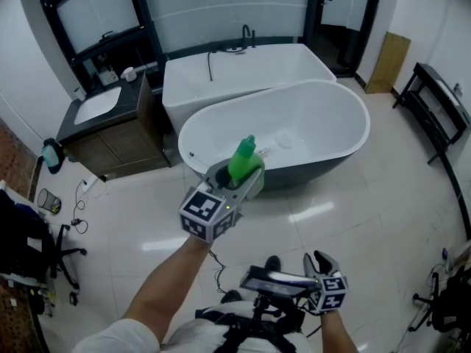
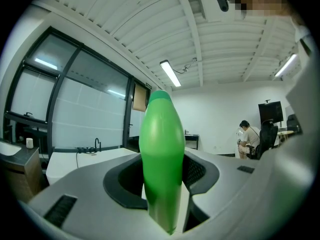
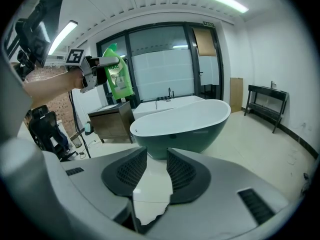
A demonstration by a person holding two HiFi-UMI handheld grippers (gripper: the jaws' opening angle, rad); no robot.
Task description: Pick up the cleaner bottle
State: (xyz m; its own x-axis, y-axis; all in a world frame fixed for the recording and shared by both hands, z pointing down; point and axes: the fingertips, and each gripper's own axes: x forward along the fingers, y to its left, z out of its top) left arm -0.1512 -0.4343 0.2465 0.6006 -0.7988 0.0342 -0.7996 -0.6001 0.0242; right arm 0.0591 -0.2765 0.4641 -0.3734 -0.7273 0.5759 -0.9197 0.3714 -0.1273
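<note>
left tool (image 1: 241,179): grey, black-white marker cube (image 1: 208,213) | right tool (image 1: 318,260): same | sleeve (image 1: 116,337): white

Glossy pale floor (image 1: 346,219) under oval bathtub (image 1: 324,123), vanity cabinet (image 1: 121,149), perhaps loose cables (image 1: 79,223).

The room is bright and evenly lit. Light comes from ceiling tube lamps (image 2: 170,73), which burn out to plain white in both gripper views. The glossy floor (image 1: 353,219) throws back pale patches of glare near the bathtub (image 1: 324,169), whose white inside is close to overexposed. The shadow under it is soft. Both gripper views are fisheye: a black ring closes the corners, and straight frames bow toward the edges. In the left gripper view the cleaner bottle (image 2: 161,159) stands so near the lens that it looks soft.
</note>
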